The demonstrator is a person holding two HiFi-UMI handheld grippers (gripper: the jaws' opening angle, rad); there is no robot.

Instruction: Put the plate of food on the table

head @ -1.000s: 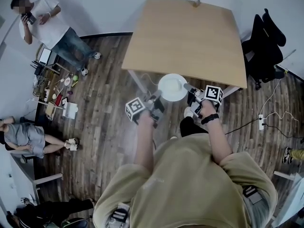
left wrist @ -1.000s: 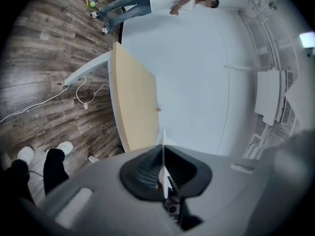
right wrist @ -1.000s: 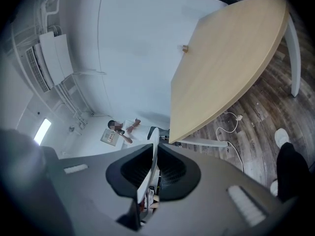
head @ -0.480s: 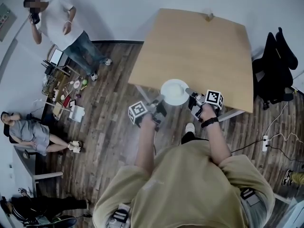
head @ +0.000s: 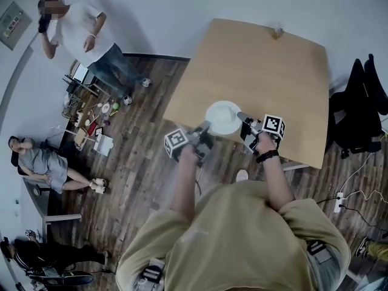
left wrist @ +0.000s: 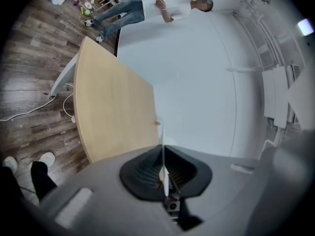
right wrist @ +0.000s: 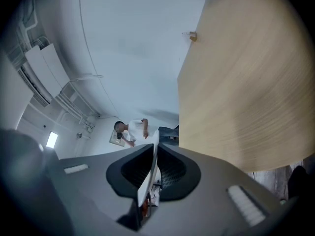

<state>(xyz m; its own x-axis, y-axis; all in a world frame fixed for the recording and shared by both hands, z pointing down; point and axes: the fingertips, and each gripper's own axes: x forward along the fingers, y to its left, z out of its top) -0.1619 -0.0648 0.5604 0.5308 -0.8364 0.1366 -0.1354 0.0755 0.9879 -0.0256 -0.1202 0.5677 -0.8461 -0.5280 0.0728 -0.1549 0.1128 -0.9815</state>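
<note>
A white round plate [head: 223,117] is held level over the near part of the light wooden table [head: 260,59]. My left gripper [head: 202,130] is shut on its left rim, and my right gripper [head: 244,117] is shut on its right rim. In the left gripper view the plate [left wrist: 163,149] shows edge-on as a thin white line between the jaws of the left gripper [left wrist: 163,157]. The right gripper view shows the plate's rim [right wrist: 149,181] clamped in the right gripper [right wrist: 154,156], with the table [right wrist: 246,82] beyond. Whether the plate touches the table I cannot tell.
A small clear object [head: 276,31] stands at the table's far edge. A black chair with dark clothing [head: 361,105] is to the right of the table. One person [head: 76,32] stands at the far left, another [head: 39,162] sits lower left, with floor clutter [head: 91,117] between them.
Both grippers have carried the plate forward, from beside the table's near edge to above the tabletop. Both have kept their hold on it.
</note>
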